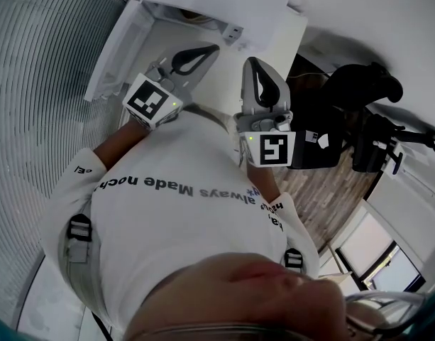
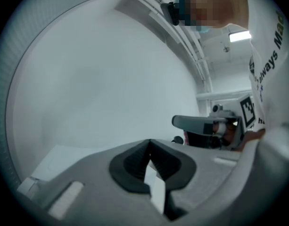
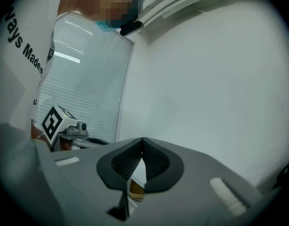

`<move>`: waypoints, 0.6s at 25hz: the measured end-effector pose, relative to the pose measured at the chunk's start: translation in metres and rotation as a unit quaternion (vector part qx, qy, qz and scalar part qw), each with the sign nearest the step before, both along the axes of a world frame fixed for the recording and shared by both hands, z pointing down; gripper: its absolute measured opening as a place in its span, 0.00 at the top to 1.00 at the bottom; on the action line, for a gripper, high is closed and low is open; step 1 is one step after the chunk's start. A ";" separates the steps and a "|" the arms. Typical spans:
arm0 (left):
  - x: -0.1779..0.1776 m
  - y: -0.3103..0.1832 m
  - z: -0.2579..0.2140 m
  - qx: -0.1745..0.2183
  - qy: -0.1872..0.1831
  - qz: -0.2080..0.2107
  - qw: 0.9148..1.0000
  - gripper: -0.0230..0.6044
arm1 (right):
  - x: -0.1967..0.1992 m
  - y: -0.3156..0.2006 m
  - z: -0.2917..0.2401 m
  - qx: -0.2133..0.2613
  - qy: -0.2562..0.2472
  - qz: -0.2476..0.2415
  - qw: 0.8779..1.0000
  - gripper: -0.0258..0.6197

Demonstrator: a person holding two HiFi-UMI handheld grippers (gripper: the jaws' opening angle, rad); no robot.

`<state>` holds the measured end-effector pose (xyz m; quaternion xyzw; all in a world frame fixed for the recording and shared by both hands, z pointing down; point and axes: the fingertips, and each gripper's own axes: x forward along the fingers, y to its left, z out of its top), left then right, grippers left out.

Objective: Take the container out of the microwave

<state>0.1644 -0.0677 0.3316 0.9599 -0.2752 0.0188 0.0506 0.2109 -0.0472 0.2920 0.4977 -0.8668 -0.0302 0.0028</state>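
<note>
No microwave or container can be made out in any view. In the head view both grippers are held level in front of a person's white shirt point(image 1: 189, 190). My left gripper point(image 1: 214, 47) has its dark padded jaws closed tip to tip with nothing between them; the left gripper view shows the same closed tips point(image 2: 149, 141) against a bare white wall. My right gripper point(image 1: 252, 62) is beside it, a little apart, its jaws also closed and empty point(image 3: 142, 139). Each gripper shows in the other's view: the right gripper point(image 2: 205, 125) and the left gripper point(image 3: 69, 128).
A white wall point(image 2: 102, 79) fills the space ahead of both grippers. White slatted blinds point(image 1: 32, 84) are at the left, a white cabinet or shelf edge point(image 1: 203, 9) above the grippers. Black chairs and equipment point(image 1: 359, 98) stand on wooden flooring point(image 1: 331, 190) at the right.
</note>
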 end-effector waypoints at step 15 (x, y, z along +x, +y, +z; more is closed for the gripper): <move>-0.053 -0.033 -0.003 -0.010 0.007 0.009 1.000 0.96 | -0.054 -0.033 -0.009 -0.002 -0.012 0.018 1.000 0.96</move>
